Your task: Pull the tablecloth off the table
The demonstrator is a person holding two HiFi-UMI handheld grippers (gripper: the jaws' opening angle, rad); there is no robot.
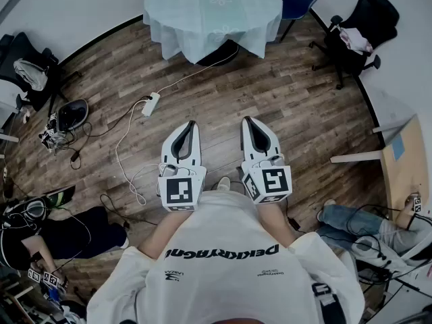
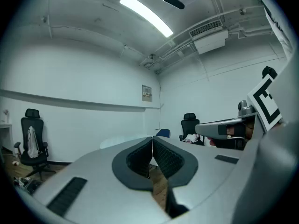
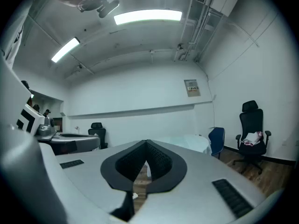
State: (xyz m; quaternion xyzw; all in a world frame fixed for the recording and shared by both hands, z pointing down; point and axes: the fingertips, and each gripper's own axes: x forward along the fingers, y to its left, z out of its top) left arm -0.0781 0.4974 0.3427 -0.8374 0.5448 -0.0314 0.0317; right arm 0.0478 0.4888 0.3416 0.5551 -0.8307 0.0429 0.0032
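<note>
Both tools are shut with nothing between their jaws: the left tool [image 1: 192,125] and the right tool [image 1: 247,121] are held side by side before the person's chest, above the wooden floor [image 1: 283,100]. The pale tablecloth [image 1: 212,12] is well ahead, draping a round worktop (fully hidden beneath it). It looks light, soft and limp, so the near hanging hem seems the best place to pinch.

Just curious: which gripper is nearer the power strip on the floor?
Left. The left gripper is just right of the power strip; the right gripper lies farther right.
</note>
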